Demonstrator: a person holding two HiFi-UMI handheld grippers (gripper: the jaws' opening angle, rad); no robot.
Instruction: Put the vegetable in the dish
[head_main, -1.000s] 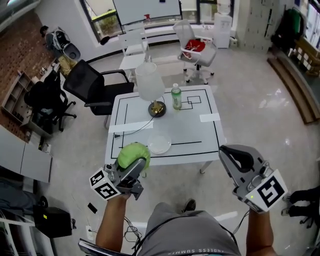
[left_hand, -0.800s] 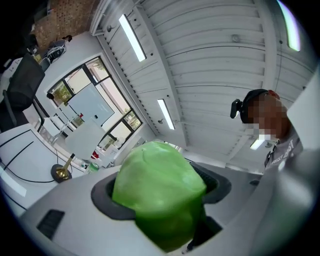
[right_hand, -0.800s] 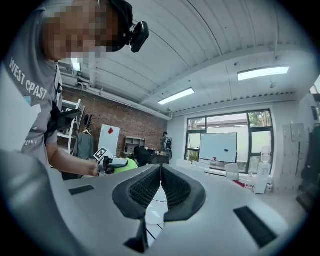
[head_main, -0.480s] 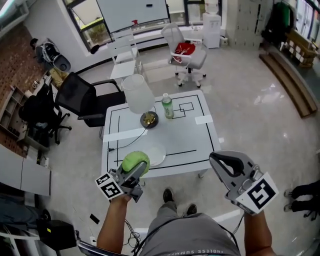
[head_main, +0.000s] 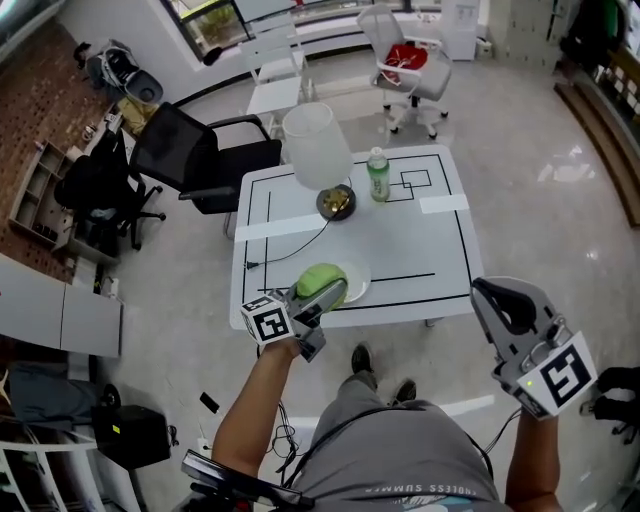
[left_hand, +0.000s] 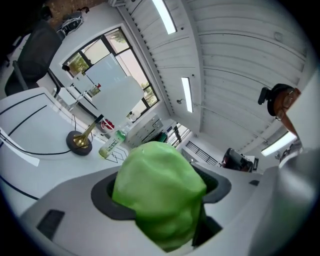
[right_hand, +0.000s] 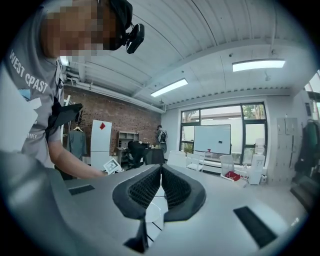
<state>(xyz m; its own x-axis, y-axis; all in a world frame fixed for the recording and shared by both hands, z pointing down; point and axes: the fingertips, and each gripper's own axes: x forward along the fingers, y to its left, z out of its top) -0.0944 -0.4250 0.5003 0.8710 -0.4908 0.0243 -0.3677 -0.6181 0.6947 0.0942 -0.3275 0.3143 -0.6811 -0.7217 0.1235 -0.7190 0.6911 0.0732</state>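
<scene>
Since a second ago, our left gripper (head_main: 328, 292) has carried the lumpy light-green vegetable (head_main: 320, 283) from off the table's near left corner to over its near edge. It now overlaps the left rim of the shallow round translucent white dish (head_main: 360, 272) in the head view. We cannot tell whether the vegetable touches the dish.

In the left gripper view the jaws stand wide apart. Their dark pads press on either side of the vegetable, which fills the gap between them and bulges out above it.

Our right gripper (right_hand: 160, 185) is off the near right corner of the white square table with black lines (head_main: 420, 250), well apart from the dish. Its ribbed black pads meet, with nothing between them.

The dish sits near the table's front edge, just inside a black line. Farther back stand a lamp with a white shade and a round brass base (head_main: 318, 145) and, just to its right, a clear plastic bottle with a green cap (head_main: 378, 175). A black office chair (head_main: 190, 155) stands beyond the table's far left corner.
</scene>
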